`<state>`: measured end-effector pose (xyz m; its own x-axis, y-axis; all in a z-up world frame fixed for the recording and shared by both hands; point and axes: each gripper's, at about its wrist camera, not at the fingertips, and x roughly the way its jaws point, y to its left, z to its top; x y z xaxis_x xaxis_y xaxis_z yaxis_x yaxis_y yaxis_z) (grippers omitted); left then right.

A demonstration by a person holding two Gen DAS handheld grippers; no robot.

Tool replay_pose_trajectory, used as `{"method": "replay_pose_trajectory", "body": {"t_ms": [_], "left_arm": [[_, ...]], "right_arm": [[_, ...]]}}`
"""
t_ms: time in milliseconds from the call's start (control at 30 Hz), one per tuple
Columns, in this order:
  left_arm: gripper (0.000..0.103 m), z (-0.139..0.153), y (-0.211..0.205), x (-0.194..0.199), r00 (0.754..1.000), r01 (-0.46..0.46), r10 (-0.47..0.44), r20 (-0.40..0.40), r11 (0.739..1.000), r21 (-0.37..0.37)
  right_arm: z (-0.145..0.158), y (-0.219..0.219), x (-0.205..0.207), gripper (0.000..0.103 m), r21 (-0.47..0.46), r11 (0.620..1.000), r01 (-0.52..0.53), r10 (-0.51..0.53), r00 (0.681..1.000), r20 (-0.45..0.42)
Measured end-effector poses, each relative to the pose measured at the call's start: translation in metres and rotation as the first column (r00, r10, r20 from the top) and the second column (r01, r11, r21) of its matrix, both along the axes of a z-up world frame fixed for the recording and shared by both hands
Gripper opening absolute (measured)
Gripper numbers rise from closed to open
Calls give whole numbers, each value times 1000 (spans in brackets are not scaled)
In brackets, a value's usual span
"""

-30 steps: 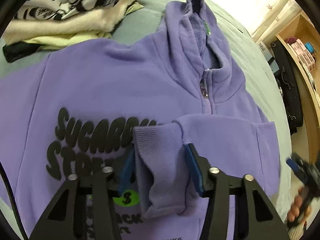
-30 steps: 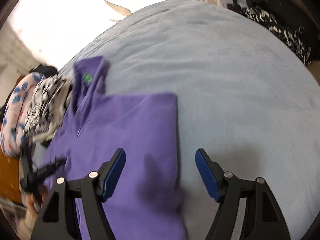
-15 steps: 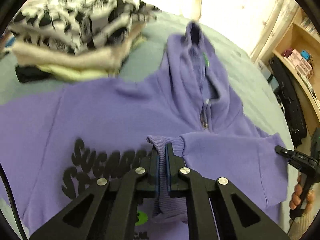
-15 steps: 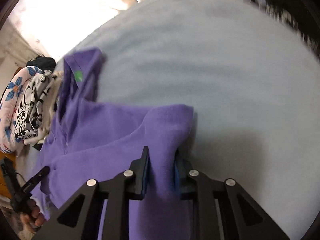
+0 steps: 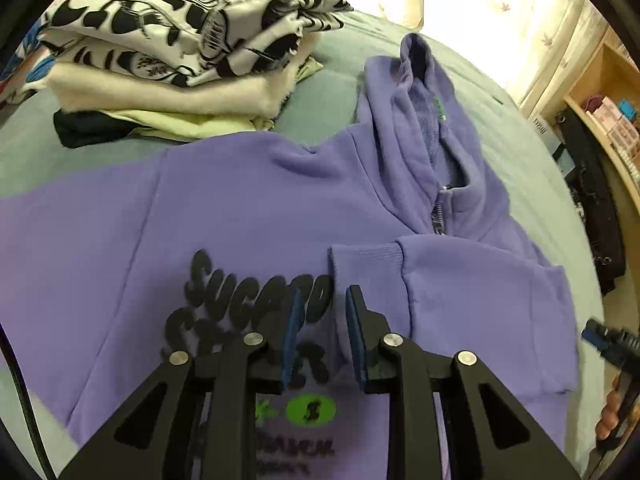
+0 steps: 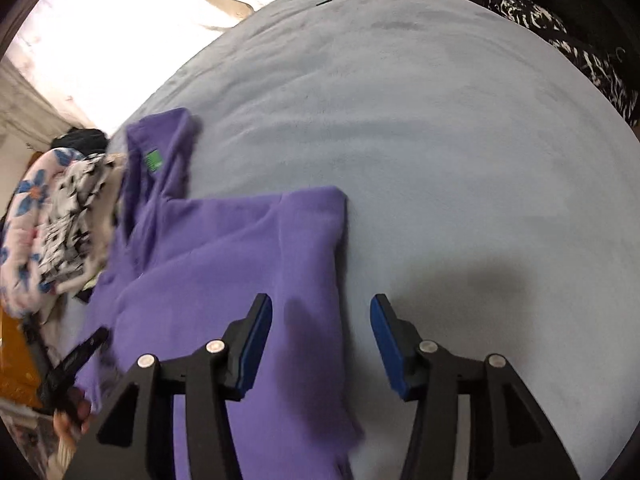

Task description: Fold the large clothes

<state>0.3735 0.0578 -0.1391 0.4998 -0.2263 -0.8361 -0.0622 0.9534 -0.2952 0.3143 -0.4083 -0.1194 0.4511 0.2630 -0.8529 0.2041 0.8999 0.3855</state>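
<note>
Hoodie (image 5: 256, 208) lay flat on the bed (image 6: 440, 128) ahead of both tools, one sleeve (image 5: 472, 280) folded across its chest, likely to narrow it, with the left gripper (image 5: 320, 334) and right gripper (image 6: 320, 346) both spread, gripping nothing.

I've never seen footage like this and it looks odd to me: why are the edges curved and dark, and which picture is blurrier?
Both views are fisheye, so the bed bulges and corners go black. Left wrist view: sharp on the purple hoodie, window blown white. Right wrist view: softer, hoodie edges smeared, the right gripper casting a shadow.
</note>
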Motion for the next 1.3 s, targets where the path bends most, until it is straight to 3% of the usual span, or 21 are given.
{"method": "replay_pose_trajectory", "body": {"t_ms": [133,233,300,400,467,500,667,867,933,1033,1067,1100,1167,1233,1300], "left_arm": [[23,-3,-3,-15,999,35,-36,-21,999,-29],[28,-13,-19,-13,997,49,-49,-61,999,-9],[32,-23,-25,-11,995,31,-31,-95,1000,0],[31,-26,-29,-10,995,-9,9,-95,1000,6],[16,-23,-31,-10,996,-2,5,-86,999,33],[13,-22,-32,-10,997,1,1,-79,999,34],[12,1,-28,-22,999,-37,37,7,999,22],[12,13,-12,-34,996,-77,76,47,997,14],[12,5,-9,-32,997,-71,71,27,997,33],[12,-10,-8,-31,998,-61,62,-15,996,59],[12,-12,-8,-31,998,-63,64,-15,996,62],[12,-11,-9,-32,998,-66,66,0,996,61],[12,-13,-12,-33,998,-61,59,27,994,92],[12,-26,-16,-31,999,-42,41,6,990,134],[12,-27,-18,-32,999,-41,39,18,989,143]], "right_arm": [[-16,5,-29,52,58,997,-52,54,998,-34],[-35,25,-35,52,70,994,-85,89,994,-66],[-41,29,-39,54,79,994,-80,86,993,-75],[-43,36,-37,54,55,997,-59,63,996,-68],[-41,34,-38,54,72,996,-57,61,996,-65],[-41,30,-39,54,91,994,-53,59,996,-65],[-42,13,-47,54,188,982,-7,23,996,-82],[-41,18,-46,54,182,983,-24,38,996,-78],[-43,24,-43,54,173,985,-30,45,996,-82],[-42,37,-40,53,82,995,-52,57,996,-63],[-38,43,-42,35,15,998,-58,59,996,-60],[-31,48,-45,29,-44,997,-65,63,997,-49],[-26,51,-49,28,-116,992,-57,54,998,-30],[-45,51,-44,28,-125,991,-52,41,995,-88],[-47,53,-42,30,-134,990,-40,27,995,-93]]}}
